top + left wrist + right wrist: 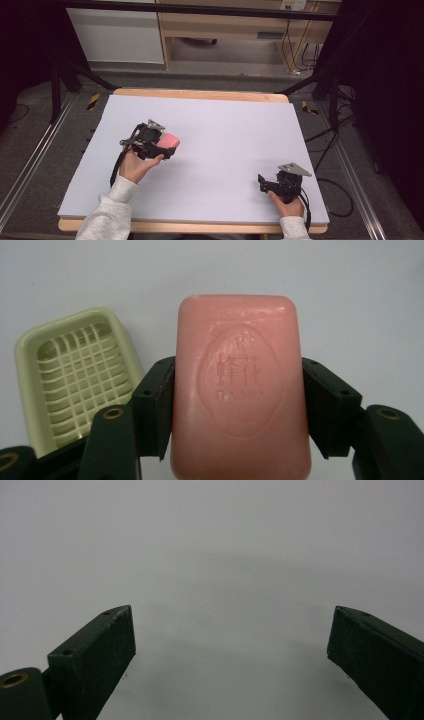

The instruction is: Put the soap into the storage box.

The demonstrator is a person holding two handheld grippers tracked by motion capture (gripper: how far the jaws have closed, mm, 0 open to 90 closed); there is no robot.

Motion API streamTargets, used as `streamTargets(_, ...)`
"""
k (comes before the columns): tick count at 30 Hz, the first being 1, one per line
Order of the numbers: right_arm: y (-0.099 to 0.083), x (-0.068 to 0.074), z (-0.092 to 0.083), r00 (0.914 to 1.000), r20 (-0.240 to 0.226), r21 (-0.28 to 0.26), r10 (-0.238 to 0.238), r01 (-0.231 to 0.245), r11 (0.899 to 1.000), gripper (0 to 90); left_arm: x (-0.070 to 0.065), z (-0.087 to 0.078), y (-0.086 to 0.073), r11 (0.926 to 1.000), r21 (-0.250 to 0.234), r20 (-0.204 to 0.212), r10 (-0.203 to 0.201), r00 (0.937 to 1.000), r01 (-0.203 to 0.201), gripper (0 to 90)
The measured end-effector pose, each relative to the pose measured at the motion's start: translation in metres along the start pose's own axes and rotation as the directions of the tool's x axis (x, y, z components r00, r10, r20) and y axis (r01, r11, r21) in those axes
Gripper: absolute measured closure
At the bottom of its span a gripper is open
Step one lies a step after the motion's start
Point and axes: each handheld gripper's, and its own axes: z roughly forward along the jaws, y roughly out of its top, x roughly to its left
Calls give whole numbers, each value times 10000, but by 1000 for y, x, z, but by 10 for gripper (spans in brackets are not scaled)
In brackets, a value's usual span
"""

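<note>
A pink bar of soap (240, 390) with a stamped oval emblem is clamped by its long sides between the black pads (161, 395) of my left gripper (164, 148), which is shut on it. In the high view the soap (169, 140) is held just above the left middle of the white board. A pale green soap dish (75, 375) with a grid floor lies on the board beyond and left of the soap, with nothing in it. My right gripper (261, 181) rests low near the front right of the board, its jaws (232, 630) wide open with nothing between them.
The white board (225, 125) covers a wooden table whose edge (200, 93) shows at the back. Black frame poles (55, 95) stand at both back corners. Cables (340, 200) lie on the floor to the right. Wooden furniture (225, 25) stands behind.
</note>
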Motion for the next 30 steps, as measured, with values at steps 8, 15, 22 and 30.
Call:
streamTargets(8, 0, 0, 0, 10000, 25, 1, -48, 48, 10000, 56, 16, 1, -2, 9994, 31, -228, -332, 9992, 333, 372)
streamTargets(15, 0, 0, 0, 10000, 18, 50, -68, 68, 10000, 56, 29, 5, -4, 9980, 72, -480, -622, 9969, 626, 372)
streamTargets(22, 0, 0, 0, 10000, 18, 48, -68, 68, 10000, 56, 36, 8, -4, 9964, -41, -657, -851, 9942, 850, 372)
streamTargets(30, 0, 0, 0, 10000, 13, 47, -52, 52, 10000, 56, 44, 14, -2, 9939, -158, -731, -1104, 9912, 1095, 372)
